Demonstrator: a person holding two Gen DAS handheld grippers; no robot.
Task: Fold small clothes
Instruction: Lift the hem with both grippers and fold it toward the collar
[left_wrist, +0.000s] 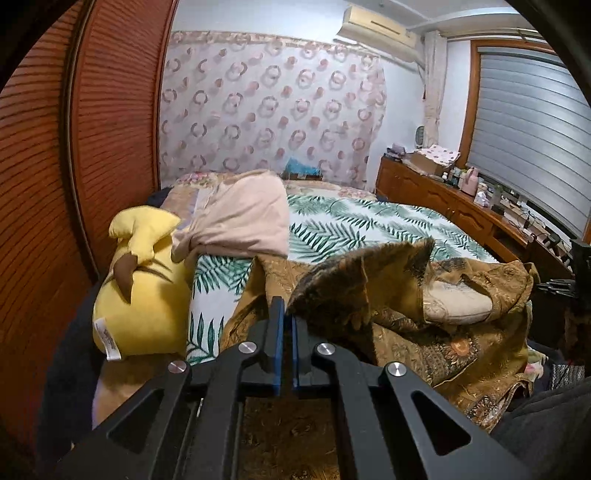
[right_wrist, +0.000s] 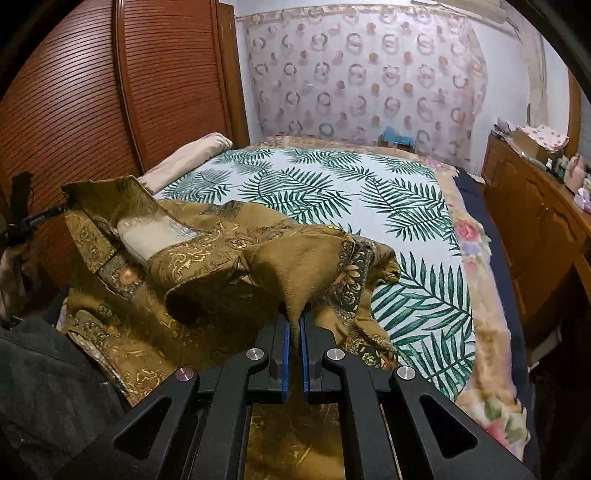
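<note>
A brown and gold patterned garment (left_wrist: 424, 314) with a pale lining lies rumpled on the near end of the bed; it also shows in the right wrist view (right_wrist: 207, 266). My left gripper (left_wrist: 288, 314) is shut on a dark-bordered edge of the garment and holds it raised. My right gripper (right_wrist: 294, 325) is shut on a fold of the same garment, which stands up in a peak between its blue pads (right_wrist: 284, 354). The other gripper (right_wrist: 22, 221) shows at the far left of the right wrist view, at the garment's far corner.
The bed has a white sheet with green palm leaves (right_wrist: 351, 192). A yellow plush toy (left_wrist: 140, 295) and a pink pillow (left_wrist: 243, 218) lie at the bed's left side by a wooden louvred wardrobe (left_wrist: 55, 184). A wooden dresser (right_wrist: 535, 221) stands on the right.
</note>
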